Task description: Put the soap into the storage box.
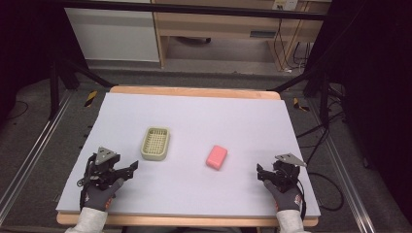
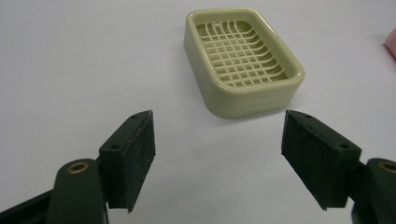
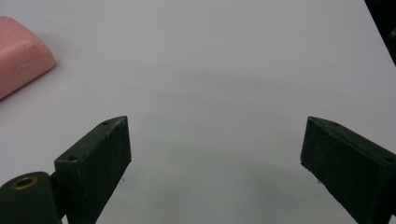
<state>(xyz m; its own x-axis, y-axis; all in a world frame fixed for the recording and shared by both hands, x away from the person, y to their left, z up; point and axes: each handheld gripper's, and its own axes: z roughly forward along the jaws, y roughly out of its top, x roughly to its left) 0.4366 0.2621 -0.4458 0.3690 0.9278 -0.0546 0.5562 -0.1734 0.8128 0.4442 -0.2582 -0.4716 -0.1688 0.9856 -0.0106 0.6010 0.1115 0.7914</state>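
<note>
Two grippers rest apart with nothing held: the left gripper (image 2: 218, 158) stands wide, soap dish (image 2: 241, 60) just ahead of its jaws; the right gripper (image 3: 215, 161) stands wide, pink soap (image 3: 21, 53) ahead and left. Probably the opening approach; next, the right gripper should reach and straddle the soap.

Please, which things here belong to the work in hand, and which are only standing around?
Belong to the work:
- green soap dish, empty
- pink soap bar, lying apart from the dish
- left gripper, open
- right gripper, open

Only standing around:
- wooden furniture behind the table
- floor cables
</note>
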